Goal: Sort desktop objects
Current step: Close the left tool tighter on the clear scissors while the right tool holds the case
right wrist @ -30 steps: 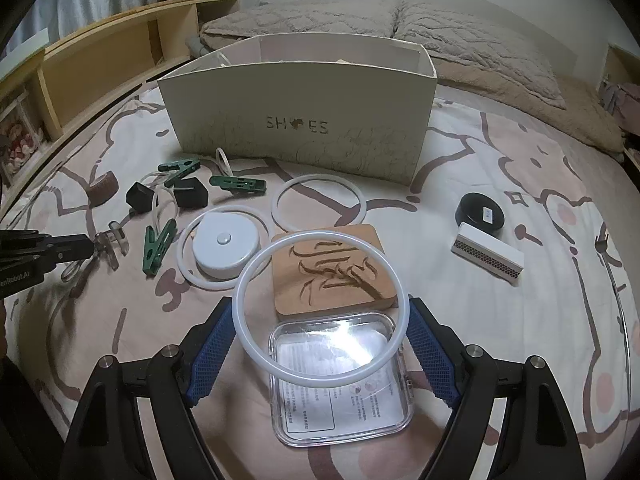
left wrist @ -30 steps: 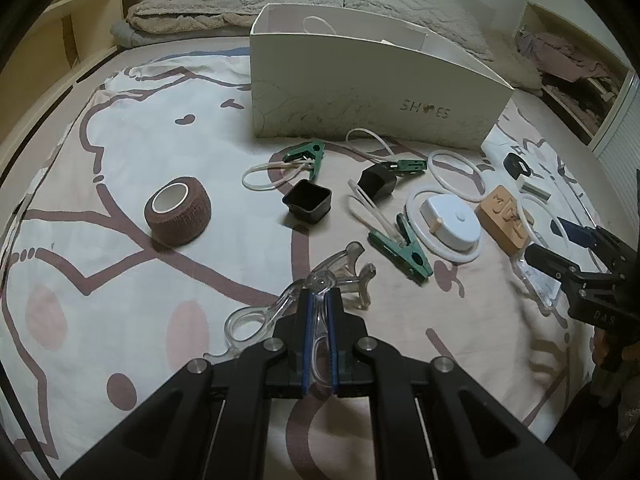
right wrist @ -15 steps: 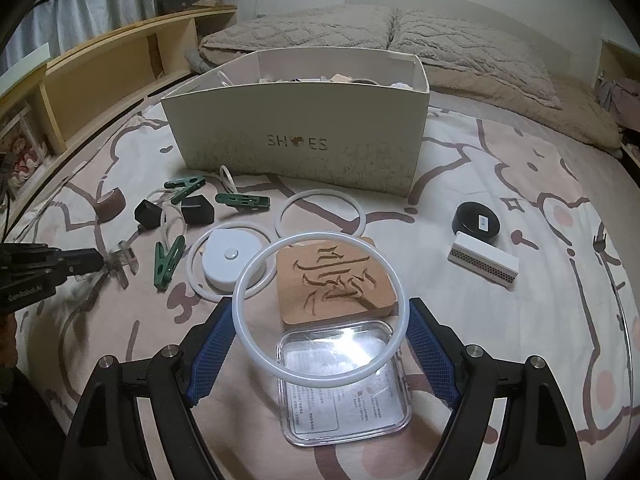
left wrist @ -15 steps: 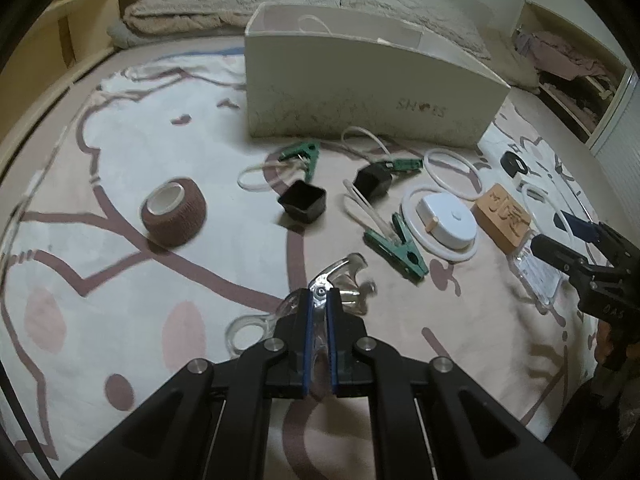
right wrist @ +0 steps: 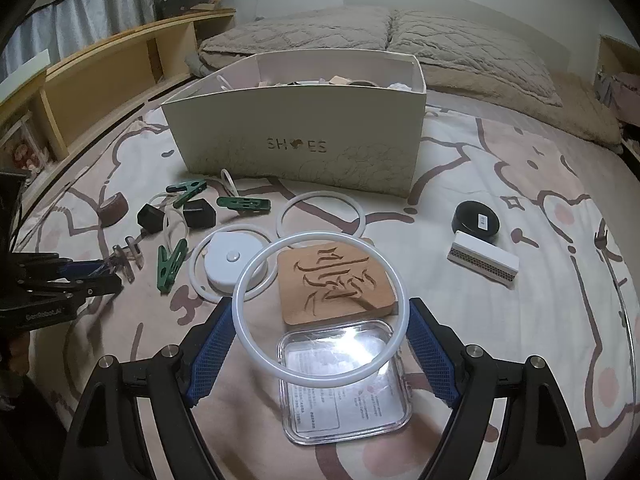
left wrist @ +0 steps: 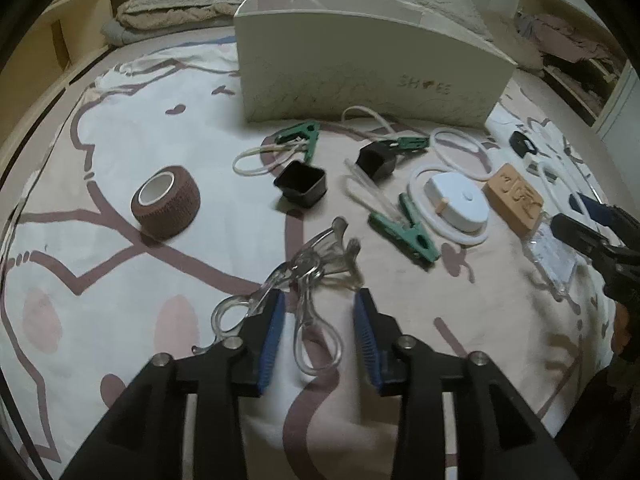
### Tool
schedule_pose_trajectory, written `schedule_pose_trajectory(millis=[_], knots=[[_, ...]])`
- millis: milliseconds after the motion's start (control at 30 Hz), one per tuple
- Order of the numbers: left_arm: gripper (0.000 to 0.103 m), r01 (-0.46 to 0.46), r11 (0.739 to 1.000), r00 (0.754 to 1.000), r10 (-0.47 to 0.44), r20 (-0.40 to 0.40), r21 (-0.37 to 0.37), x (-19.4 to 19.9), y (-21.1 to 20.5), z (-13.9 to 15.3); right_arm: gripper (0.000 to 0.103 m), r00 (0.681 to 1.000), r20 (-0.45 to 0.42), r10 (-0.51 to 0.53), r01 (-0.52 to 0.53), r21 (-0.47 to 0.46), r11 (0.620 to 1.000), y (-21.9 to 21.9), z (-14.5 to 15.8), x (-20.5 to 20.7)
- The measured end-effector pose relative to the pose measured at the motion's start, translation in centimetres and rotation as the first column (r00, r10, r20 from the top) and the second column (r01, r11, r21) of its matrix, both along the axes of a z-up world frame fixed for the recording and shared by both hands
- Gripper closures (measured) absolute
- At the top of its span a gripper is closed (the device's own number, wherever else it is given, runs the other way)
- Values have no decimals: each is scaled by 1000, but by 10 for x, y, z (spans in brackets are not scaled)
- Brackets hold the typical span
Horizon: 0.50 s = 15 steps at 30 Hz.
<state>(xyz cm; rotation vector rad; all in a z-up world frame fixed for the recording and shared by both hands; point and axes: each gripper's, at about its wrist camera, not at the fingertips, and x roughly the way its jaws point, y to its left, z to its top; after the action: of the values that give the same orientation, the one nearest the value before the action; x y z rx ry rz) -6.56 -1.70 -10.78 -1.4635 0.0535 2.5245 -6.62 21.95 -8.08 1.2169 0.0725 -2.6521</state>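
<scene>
A clear plastic scissor-shaped tool (left wrist: 316, 264) lies on the patterned bedspread between the pads of my left gripper (left wrist: 318, 300). Its jaws are opening and neither pad presses on the tool. My right gripper (right wrist: 320, 310) is shut on a large white ring (right wrist: 318, 236), holding it flat above a clear plastic case (right wrist: 344, 384) and a carved wooden coaster (right wrist: 336, 280). Behind everything stands a white box marked SHOES (right wrist: 296, 148) with several items inside. The left gripper (right wrist: 108, 276) also shows at the left edge of the right wrist view.
On the bedspread lie a brown tape roll (left wrist: 166, 202), black square cups (left wrist: 300, 184), green clips (left wrist: 404, 232), a white round tape measure (left wrist: 456, 200), a second white ring (right wrist: 320, 216), a black tin (right wrist: 476, 220) and a white block (right wrist: 484, 264). Pillows and wooden shelves are behind.
The left jaws, shut on the clear tool before, have spread apart and the tool now rests loose between them. The right gripper still holds the white ring in the same place.
</scene>
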Motion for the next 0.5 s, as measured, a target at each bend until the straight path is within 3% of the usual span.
schedule_pose_trajectory(millis=[100, 233, 300, 367, 500], knots=[[47, 19, 1000, 999, -20, -42, -16, 3, 3, 8, 19, 1000, 1, -13, 13, -11, 1000, 3, 0, 0], [42, 39, 996, 993, -48, -110, -75, 1, 5, 16, 19, 1000, -10, -26, 26, -18, 1000, 8, 3, 1], [29, 56, 994, 990, -68, -125, -97, -4, 4, 18, 19, 999, -10, -36, 36, -33, 999, 12, 4, 1], [25, 70, 991, 988, -85, -130, -112, -10, 1, 17, 19, 999, -9, -46, 45, -43, 998, 16, 4, 1], [22, 80, 996, 996, -81, -47, -26, -24, -13, 6, 19, 999, -2, -41, 41, -47, 998, 17, 2, 0]])
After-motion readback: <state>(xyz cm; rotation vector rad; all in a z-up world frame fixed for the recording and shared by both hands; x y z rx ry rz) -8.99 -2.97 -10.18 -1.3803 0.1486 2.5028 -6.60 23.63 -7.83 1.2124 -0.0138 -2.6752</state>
